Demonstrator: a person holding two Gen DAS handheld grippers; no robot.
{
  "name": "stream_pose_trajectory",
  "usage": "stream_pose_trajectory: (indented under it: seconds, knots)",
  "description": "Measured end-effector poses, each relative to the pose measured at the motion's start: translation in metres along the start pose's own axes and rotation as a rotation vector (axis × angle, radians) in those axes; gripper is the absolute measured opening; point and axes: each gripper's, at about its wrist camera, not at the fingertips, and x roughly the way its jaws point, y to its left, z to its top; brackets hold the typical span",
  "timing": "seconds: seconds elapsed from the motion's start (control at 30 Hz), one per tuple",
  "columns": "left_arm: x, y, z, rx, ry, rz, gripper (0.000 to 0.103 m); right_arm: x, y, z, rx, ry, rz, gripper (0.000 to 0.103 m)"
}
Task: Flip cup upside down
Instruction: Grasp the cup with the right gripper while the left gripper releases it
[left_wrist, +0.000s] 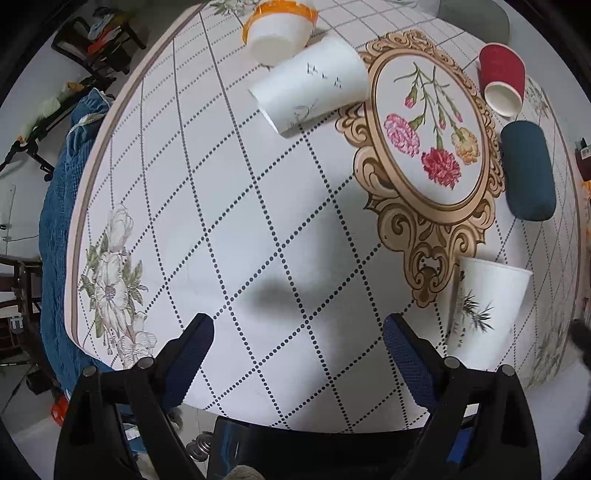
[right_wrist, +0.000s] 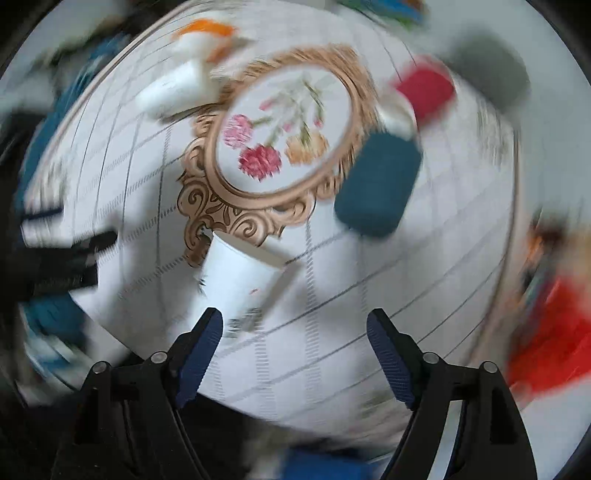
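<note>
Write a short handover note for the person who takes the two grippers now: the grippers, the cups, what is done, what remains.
Left gripper: open, holds nothing, above the table.
Right gripper: open, empty; its view is blurred.
White cup with plant print: stands near the table's front edge, wide end down, so it looks already flipped.
Other cups: large white cup and red cup lie on their sides.
Left: possibly those cups; confirm which one is meant.

The tablecloth (left_wrist: 258, 221) looks like smooth, faintly glossy printed vinyl. The near white cup (left_wrist: 484, 314), at four o'clock, is matt paper, as is the white cup (left_wrist: 310, 85) lying at twelve. The red cup (left_wrist: 502, 70) at one o'clock shows ribbed paper. Both grippers' pads (left_wrist: 192, 354) are blue, textured rubber on matt black plastic.
</note>
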Motion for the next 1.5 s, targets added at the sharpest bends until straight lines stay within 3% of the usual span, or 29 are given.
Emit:
stream_pose_trajectory:
  seconds: [0.07, 0.17, 0.27, 0.37, 0.43, 0.53, 0.7, 0.9, 1.07, 1.33, 1.5]
  knots:
    - [0.007, -0.001, 0.000, 0.003, 0.014, -0.008, 0.094, -0.010, 0.017, 0.004, -0.207, -0.044, -0.115, 0.084]
    - [0.018, -0.002, -0.001, 0.008, 0.034, -0.018, 0.094, -0.015, 0.055, -0.004, -0.624, -0.114, -0.332, 0.084]
    - [0.028, -0.002, -0.002, 0.015, 0.047, -0.019, 0.094, 0.003, 0.085, -0.027, -1.029, -0.146, -0.530, 0.084]
    - [0.038, -0.001, -0.003, 0.010, 0.062, -0.018, 0.094, 0.028, 0.099, -0.048, -1.363, -0.140, -0.671, 0.084]
    - [0.046, -0.004, -0.006, 0.003, 0.068, -0.013, 0.094, 0.046, 0.104, -0.066, -1.601, -0.138, -0.734, 0.084]
    - [0.055, -0.001, -0.009, -0.008, 0.075, -0.003, 0.094, 0.066, 0.106, -0.083, -1.861, -0.140, -0.781, 0.084]
    - [0.069, 0.001, -0.015, -0.039, 0.085, -0.003, 0.095, 0.089, 0.098, -0.094, -2.177, -0.137, -0.825, 0.083]
    - [0.083, 0.007, -0.026, -0.069, 0.089, -0.009, 0.095, 0.111, 0.093, -0.100, -2.439, -0.123, -0.837, 0.083]
    - [0.093, 0.019, -0.041, -0.101, 0.096, -0.021, 0.095, 0.120, 0.087, -0.092, -2.547, -0.077, -0.832, 0.083]
    - [0.095, 0.047, -0.046, -0.124, 0.094, -0.017, 0.094, 0.139, 0.088, -0.081, -2.560, -0.045, -0.807, 0.083]
    - [0.094, 0.048, -0.046, -0.117, 0.092, -0.015, 0.094, 0.148, 0.093, -0.070, -2.523, -0.030, -0.820, 0.068]
